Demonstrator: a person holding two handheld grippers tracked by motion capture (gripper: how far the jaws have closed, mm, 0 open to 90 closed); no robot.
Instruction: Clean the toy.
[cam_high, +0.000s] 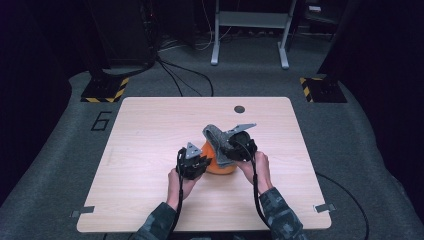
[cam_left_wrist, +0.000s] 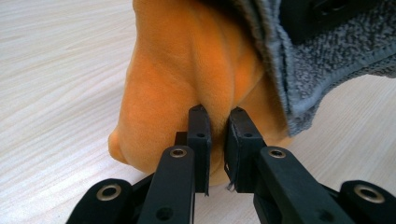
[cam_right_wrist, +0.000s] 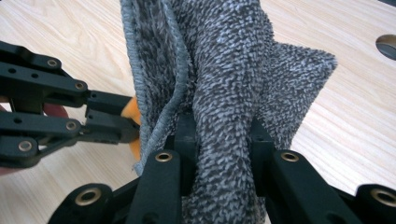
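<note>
**Desk:** Black jaws at the foot of your left claw's view pinch a fold of the orange plush cloth (cam_left_wrist: 187, 79). Is that claw gripping?

**Photographer:** Yes. Your left claw (cam_left_wrist: 217, 123) is clamped on a ridge of the orange cloth, pads nearly meeting with the fabric between them. From above, that claw (cam_high: 194, 161) sits at 9 o'clock of the bundle, low against the counter (cam_high: 150, 130).

**Desk:** And your right?

**Photographer:** Your right claw (cam_right_wrist: 219, 135) is closed on a thick bunch of the grey terry towel (cam_right_wrist: 224, 70), which runs straight up from the jaws toward 12 o'clock in its own view. From above, it (cam_high: 239, 145) holds at 3 o'clock of the bundle, with the grey towel (cam_high: 216, 137) peaking toward 11 o'clock above the orange cloth (cam_high: 220, 167).

**Desk:** Where does the pair lie?

**Photographer:** Just below the counter's centre, the grey towel draped over the orange cloth and touching it, between your two hands.

**Desk:** What does the next pull turn on?

**Photographer:** Likely this: your claws face each other across the bundle, 9 to 3 o'clock. Each is nearest its own cloth, so drawing apart along that line should separate them.
</note>
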